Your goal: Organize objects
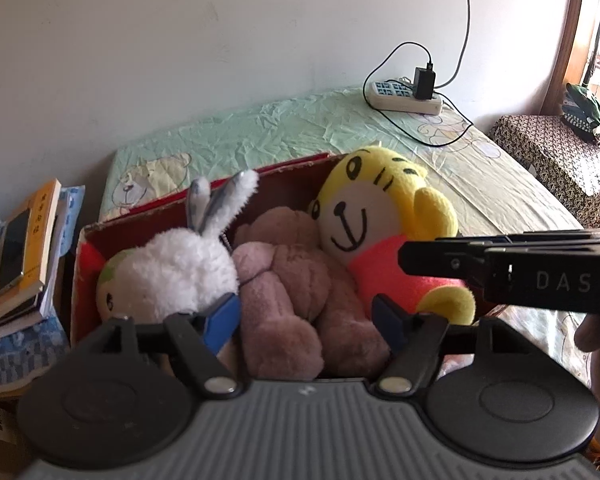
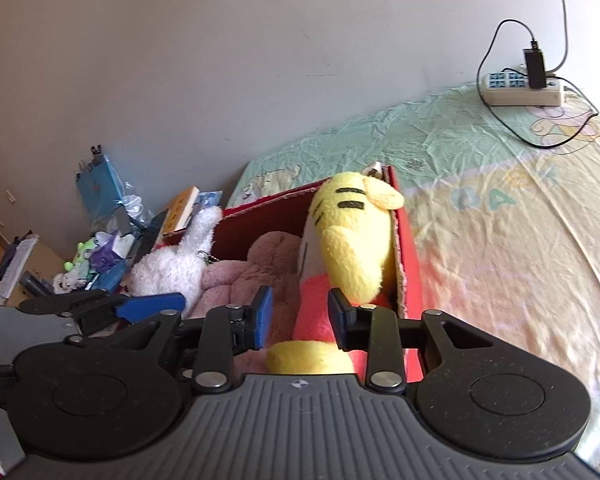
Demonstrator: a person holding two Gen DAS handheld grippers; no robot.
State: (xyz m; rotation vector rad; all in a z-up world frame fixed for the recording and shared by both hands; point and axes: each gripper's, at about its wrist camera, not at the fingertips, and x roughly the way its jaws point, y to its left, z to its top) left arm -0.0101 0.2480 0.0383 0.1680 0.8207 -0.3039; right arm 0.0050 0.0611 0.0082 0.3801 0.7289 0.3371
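Note:
A red cardboard box (image 1: 292, 165) stands on the bed with three plush toys in it. A white rabbit (image 1: 172, 272) lies on the left, a mauve bear (image 1: 292, 280) in the middle, and a yellow tiger in a red shirt (image 1: 380, 208) leans at the right. My left gripper (image 1: 306, 320) hangs open over the bear, its blue pads apart on either side of it. My right gripper (image 2: 300, 316) is open just above the tiger's (image 2: 352, 240) red body, pads clear of it. Its black finger (image 1: 424, 260) reaches in from the right in the left wrist view.
The bed sheet (image 1: 280, 128) stretches behind and to the right of the box. A white power strip (image 1: 404, 98) with a charger and cables lies near the wall. Stacked books (image 1: 24, 248) and clutter (image 2: 100, 248) sit left of the box. A patterned stand (image 1: 556, 160) is far right.

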